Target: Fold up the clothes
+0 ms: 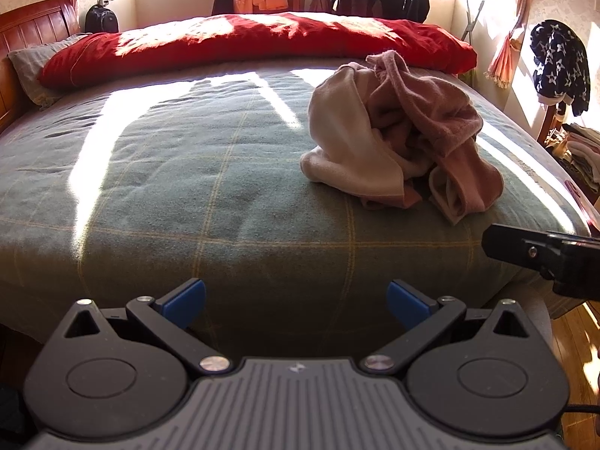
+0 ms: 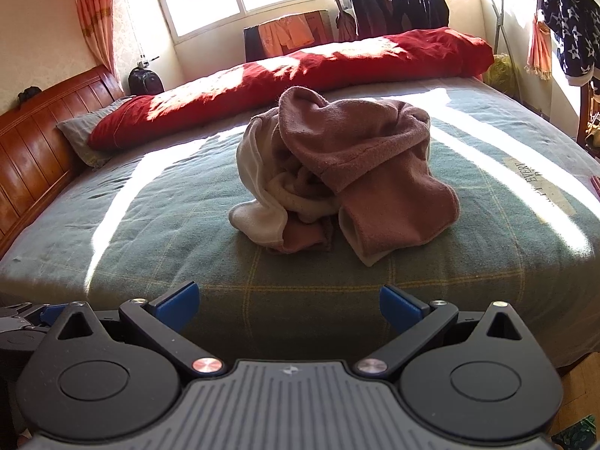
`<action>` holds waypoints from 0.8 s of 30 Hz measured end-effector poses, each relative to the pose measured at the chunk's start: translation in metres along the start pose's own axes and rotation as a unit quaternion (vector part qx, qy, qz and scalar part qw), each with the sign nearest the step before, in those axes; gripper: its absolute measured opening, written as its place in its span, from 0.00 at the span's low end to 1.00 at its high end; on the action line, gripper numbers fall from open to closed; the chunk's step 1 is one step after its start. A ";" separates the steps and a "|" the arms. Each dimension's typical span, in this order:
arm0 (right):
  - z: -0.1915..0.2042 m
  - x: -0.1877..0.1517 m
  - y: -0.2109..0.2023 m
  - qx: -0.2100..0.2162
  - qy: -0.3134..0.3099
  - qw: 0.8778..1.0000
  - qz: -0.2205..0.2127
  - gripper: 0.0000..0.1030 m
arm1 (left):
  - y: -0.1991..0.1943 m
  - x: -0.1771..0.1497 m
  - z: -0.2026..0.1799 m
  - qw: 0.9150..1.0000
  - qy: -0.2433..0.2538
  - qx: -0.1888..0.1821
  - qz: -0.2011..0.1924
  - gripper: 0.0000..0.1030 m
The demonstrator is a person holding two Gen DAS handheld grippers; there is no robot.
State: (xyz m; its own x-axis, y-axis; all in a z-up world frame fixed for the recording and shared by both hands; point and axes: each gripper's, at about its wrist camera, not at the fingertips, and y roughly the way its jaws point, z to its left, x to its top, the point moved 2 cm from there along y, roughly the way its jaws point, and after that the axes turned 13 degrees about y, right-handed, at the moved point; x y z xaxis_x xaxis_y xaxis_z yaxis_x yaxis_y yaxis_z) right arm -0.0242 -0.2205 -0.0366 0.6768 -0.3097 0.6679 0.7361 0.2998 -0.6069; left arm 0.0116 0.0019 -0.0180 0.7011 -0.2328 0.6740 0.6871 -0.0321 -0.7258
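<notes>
Spread empty claw (image 2: 288, 307), crumpled pink-and-cream garment (image 2: 348, 172) beyond

Bed (image 2: 157, 210) with grey-green checked cover, sunlit stripes across. Crumpled pink-and-cream garment pile (image 2: 348, 180) near middle. Red duvet (image 2: 292, 71) rolled along far edge; grey pillow (image 2: 80, 133) beside wooden headboard (image 2: 33, 150).

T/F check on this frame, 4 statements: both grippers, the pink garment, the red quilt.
1. The left gripper is shut on cloth. False: open, holding nothing.
2. The right gripper is open and short of the pink garment. True.
3. The pink garment lies folded flat. False: it sits in a crumpled heap on the green blanket.
4. The red quilt lies along the bed's far side, behind the garment. True.
</notes>
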 end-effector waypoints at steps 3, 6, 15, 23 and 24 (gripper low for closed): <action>0.000 -0.001 0.001 -0.002 0.000 1.000 0.002 1.00 | 0.000 -0.001 0.001 1.000 -0.001 0.000 0.001 1.00; -0.001 -0.001 0.002 -0.005 0.000 1.000 0.004 1.00 | 0.000 -0.001 0.001 1.000 -0.001 0.000 0.001 1.00; -0.002 -0.001 0.002 -0.006 0.000 1.000 0.005 1.00 | 0.000 0.000 -0.001 1.000 0.002 0.001 -0.001 1.00; -0.009 0.008 0.007 -0.008 0.002 1.000 -0.002 1.00 | 0.002 0.007 0.001 1.000 0.003 0.005 -0.006 1.00; -0.010 0.009 0.008 -0.008 0.002 1.000 -0.003 1.00 | 0.004 0.008 0.002 1.000 0.001 0.002 -0.011 1.00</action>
State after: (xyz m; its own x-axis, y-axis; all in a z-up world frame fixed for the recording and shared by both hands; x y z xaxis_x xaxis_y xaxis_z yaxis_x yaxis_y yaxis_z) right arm -0.0125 -0.2298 -0.0396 0.6719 -0.3156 0.6700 0.7407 0.2835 -0.6091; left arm 0.0206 0.0018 -0.0151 0.6859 -0.2342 0.6890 0.7027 -0.0328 -0.7107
